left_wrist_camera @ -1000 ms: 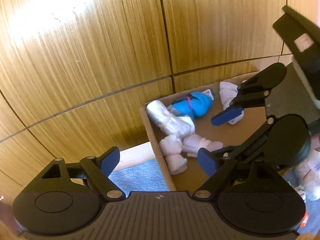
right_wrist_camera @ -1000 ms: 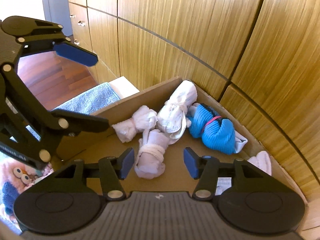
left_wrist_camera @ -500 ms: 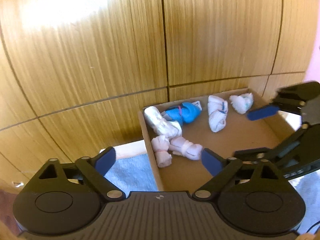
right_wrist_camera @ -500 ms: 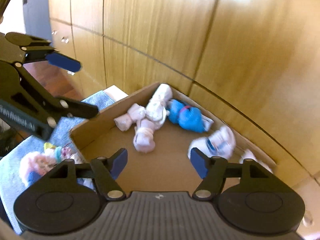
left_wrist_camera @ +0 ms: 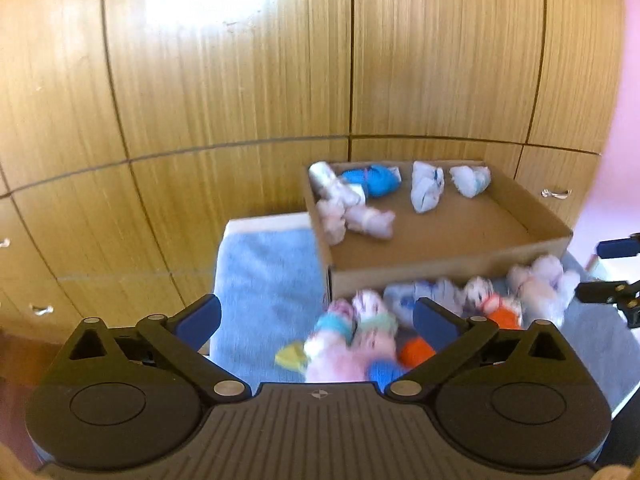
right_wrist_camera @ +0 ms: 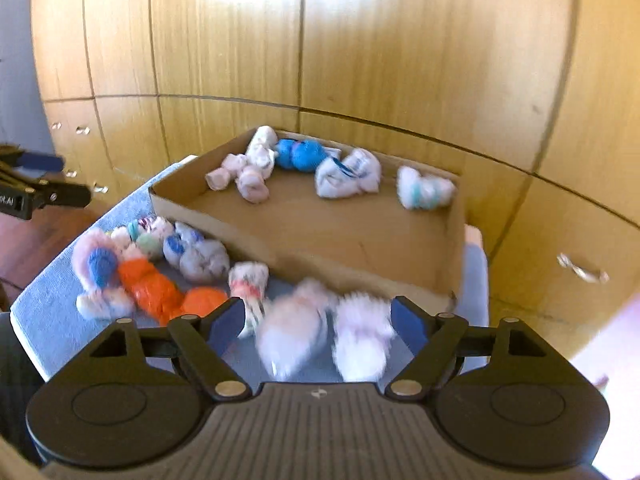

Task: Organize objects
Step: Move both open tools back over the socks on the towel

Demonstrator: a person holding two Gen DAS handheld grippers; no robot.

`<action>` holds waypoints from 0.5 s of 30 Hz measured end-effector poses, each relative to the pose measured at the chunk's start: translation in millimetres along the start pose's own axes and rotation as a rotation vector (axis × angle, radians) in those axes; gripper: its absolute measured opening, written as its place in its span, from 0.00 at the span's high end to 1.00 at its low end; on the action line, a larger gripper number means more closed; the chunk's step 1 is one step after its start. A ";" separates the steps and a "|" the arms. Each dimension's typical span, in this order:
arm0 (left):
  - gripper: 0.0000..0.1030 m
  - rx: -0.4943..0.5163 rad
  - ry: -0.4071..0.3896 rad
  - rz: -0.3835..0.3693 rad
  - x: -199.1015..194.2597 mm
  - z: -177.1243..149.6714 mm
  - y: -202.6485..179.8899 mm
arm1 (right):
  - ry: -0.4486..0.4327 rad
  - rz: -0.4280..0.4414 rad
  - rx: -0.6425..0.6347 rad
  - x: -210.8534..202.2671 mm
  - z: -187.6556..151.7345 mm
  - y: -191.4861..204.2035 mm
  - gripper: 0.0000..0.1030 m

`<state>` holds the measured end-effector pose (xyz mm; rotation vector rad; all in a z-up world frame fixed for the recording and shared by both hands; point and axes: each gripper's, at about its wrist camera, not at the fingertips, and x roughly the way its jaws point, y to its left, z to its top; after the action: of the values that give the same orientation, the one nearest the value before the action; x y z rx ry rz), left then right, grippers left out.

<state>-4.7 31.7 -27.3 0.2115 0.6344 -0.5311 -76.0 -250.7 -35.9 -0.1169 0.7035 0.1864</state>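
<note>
A shallow cardboard box holds several rolled sock bundles, among them a blue one and white ones. In front of the box lies a row of loose bundles: pink and white, orange, and grey. My left gripper hovers over the row's left end, jaws opening wide, nothing between the pads. My right gripper hangs above the two pale bundles, jaws also opening, pads not touching them.
Box and socks rest on a blue-grey towel over a small surface. Wooden cabinet panels with small metal handles stand close behind. The other gripper shows at each view's edge.
Both grippers have pulled back from over the box and now sit above the loose bundles in front of it. Both jaws stand wider. The bundles in the box lie as before.
</note>
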 end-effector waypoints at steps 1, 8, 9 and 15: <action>0.01 -0.002 -0.012 0.005 -3.5 -9.7 -1.1 | -0.009 -0.012 0.007 -4.0 -7.8 0.3 0.25; 0.01 -0.004 -0.062 -0.011 -8.3 -57.3 -11.1 | -0.082 -0.054 0.053 -18.9 -38.8 4.6 0.23; 0.01 0.006 -0.062 -0.010 -6.7 -60.4 -13.9 | -0.091 -0.067 0.052 -17.2 -37.7 4.2 0.23; 0.01 -0.048 -0.046 -0.009 7.2 -57.5 -7.5 | -0.121 -0.118 0.074 1.2 -31.3 -2.3 0.28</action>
<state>-33.0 42.3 -77.3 0.1504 0.6034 -0.5277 -94.3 -258.0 -60.3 -0.0752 0.5803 0.0542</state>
